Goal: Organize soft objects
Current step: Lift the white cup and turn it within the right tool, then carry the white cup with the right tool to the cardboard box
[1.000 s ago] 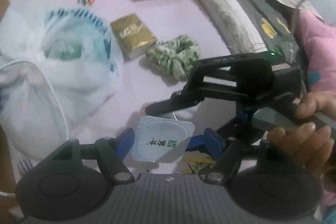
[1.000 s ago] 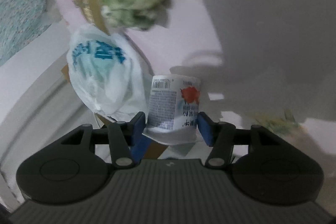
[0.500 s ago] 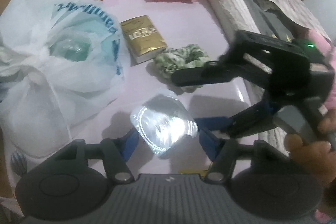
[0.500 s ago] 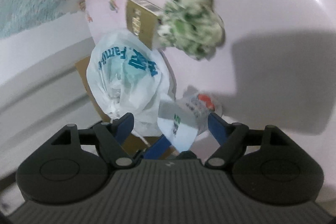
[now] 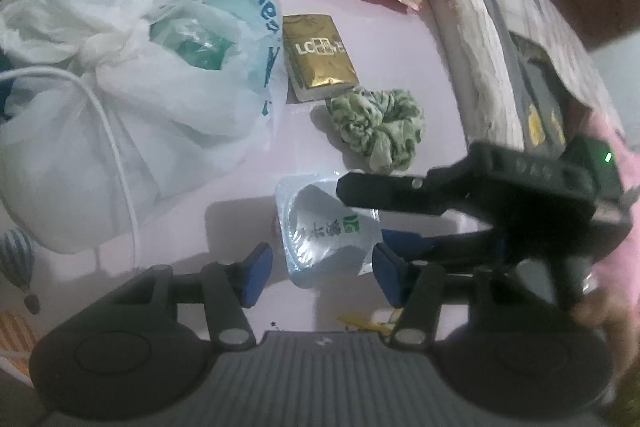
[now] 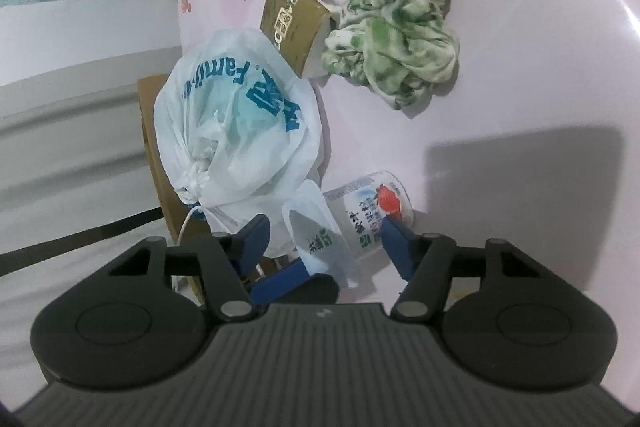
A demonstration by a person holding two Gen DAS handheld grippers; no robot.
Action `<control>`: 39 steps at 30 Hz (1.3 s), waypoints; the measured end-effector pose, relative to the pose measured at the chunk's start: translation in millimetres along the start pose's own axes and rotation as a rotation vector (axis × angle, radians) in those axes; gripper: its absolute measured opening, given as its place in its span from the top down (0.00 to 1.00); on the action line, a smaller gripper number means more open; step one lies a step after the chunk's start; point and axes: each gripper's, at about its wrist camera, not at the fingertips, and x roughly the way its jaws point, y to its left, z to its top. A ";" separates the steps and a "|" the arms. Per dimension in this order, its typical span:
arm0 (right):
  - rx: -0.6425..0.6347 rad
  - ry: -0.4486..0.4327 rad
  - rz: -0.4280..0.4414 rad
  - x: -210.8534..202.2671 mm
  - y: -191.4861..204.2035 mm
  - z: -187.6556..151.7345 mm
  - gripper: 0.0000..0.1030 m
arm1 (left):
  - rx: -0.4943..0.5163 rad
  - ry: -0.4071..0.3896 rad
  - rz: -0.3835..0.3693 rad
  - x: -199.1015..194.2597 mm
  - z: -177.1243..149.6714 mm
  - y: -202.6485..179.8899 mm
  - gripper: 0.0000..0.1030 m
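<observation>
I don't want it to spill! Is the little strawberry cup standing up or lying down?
Lying down. The strawberry cup rests on its side on the pink sheet, its foil lid facing sideways, between the open right tool fingers.

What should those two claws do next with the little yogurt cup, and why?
Probably close the right gripper on the yogurt cup to lift it. The cup lies tipped on the pink sheet between its open fingers, while the left gripper is also open and holds nothing.
</observation>
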 end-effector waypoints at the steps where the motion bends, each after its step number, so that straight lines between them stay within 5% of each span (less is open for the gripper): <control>1: -0.005 -0.003 -0.005 0.2 -0.7 0.9 0.43 | -0.007 0.001 -0.006 0.5 0.7 2.0 0.46; 7: -0.023 0.008 -0.047 8.1 -0.6 -2.3 0.55 | -0.005 0.003 -0.024 11.4 5.7 8.3 0.51; 17: -0.044 -0.021 -0.068 4.2 7.8 -19.6 0.61 | 0.108 -0.036 -0.010 -6.8 -7.0 -7.3 0.59; 18: -0.041 -0.024 -0.067 3.6 8.8 -21.7 0.62 | 0.117 -0.034 -0.017 -9.5 -8.4 -8.2 0.65; 19: -0.039 -0.027 -0.067 2.7 10.0 -24.0 0.64 | 0.116 -0.009 -0.075 -10.9 -9.3 -7.8 0.82; 20: -0.032 -0.025 -0.052 2.2 11.3 -26.3 0.80 | 0.101 0.006 -0.106 -12.2 -9.8 -8.0 0.87; 21: -0.015 -0.013 -0.009 3.0 12.6 -29.2 0.82 | 0.099 -0.001 -0.113 -15.9 -11.7 -9.7 0.91; 27: -0.025 -0.060 -0.064 2.2 29.3 -46.2 0.83 | 0.116 0.011 -0.081 -30.1 -20.1 0.6 0.75; 30: -0.039 -0.095 -0.130 -4.1 31.1 -50.6 0.82 | 0.156 -0.024 -0.021 -44.4 -24.0 9.7 0.54; 34: -0.045 -0.124 -0.147 -11.2 30.7 -51.7 0.67 | 0.201 -0.050 0.046 -52.7 -30.2 17.4 0.34; 39: -0.088 -0.119 -0.146 -3.8 37.1 -45.5 0.56 | 0.294 -0.050 0.131 -37.2 -43.7 11.8 0.25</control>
